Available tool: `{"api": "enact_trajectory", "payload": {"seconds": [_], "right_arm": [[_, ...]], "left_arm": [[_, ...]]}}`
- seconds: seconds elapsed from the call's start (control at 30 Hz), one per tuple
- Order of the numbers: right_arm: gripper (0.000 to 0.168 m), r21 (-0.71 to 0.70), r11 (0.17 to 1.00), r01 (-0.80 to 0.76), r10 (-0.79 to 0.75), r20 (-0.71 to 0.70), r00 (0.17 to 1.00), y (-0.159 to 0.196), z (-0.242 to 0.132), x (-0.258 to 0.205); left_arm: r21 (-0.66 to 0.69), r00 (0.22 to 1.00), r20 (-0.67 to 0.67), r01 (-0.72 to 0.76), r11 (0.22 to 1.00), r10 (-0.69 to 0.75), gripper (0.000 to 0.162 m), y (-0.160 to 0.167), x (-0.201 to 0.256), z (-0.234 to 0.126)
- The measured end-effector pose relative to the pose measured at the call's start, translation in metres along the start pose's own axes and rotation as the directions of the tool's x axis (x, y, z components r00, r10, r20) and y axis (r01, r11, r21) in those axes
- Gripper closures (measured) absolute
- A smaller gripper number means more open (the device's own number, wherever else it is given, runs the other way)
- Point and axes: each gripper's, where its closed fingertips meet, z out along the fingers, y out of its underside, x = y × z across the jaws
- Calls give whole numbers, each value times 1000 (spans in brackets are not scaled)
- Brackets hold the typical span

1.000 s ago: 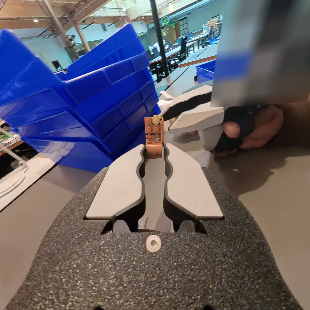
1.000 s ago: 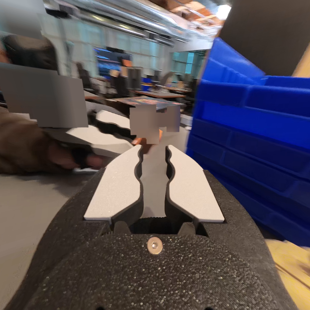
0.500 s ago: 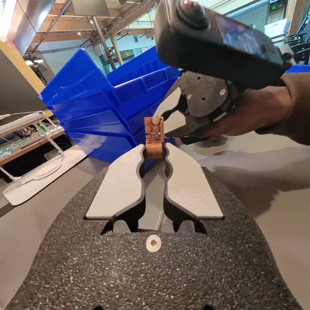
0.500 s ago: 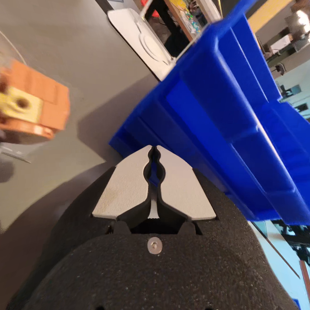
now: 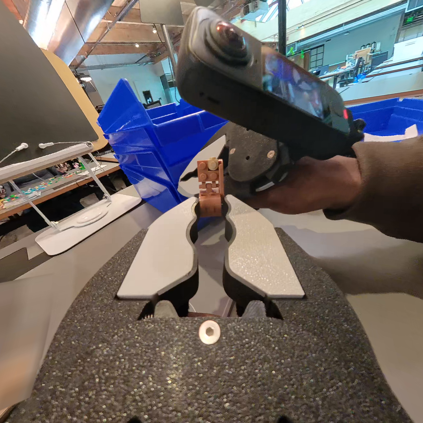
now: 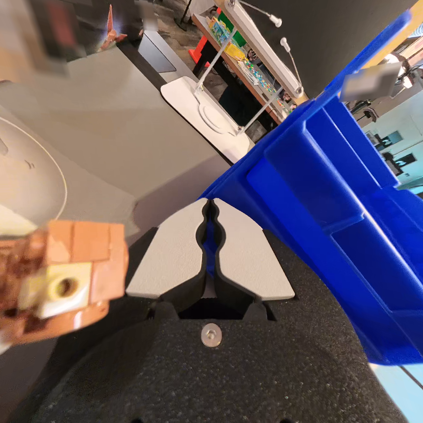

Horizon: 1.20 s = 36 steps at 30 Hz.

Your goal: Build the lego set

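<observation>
Swung in closer, the right gripper, tips together on nothing, now sits just right of the brown lego assembly clamped upright in the left gripper; best hold that assembly steady.

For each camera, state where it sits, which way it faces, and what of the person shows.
Left wrist view: on the left tool, facing forward over the table to the brown lego piece it grips; the person's hand holding the right tool shows.
Right wrist view: on the shut right tool, tilted toward the blue bins; no hand visible.
Shared: lego piece, bins.
</observation>
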Motion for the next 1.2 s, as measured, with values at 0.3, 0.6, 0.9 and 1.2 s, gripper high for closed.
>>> {"api": "enact_trajectory", "payload": {"seconds": [0.3,0.6,0.9,1.2], "right_arm": [[168,237,928,-289,228,254,940,-18,-27,-10],[151,323,801,-504,248,587,771,-8,-95,-35],[142,54,689,-723,463,735,496,-1,-89,-48],[152,35,666,-745,476,750,460,-2,-90,-50]], "left_arm": [[-23,999,43,19,1000,-18,143,2,-11,0],[-114,993,46,-100,988,106,144,16,-2,5],[-192,935,78,-326,925,346,143,26,5,10],[-210,888,90,-426,880,451,143,25,9,10]]}}
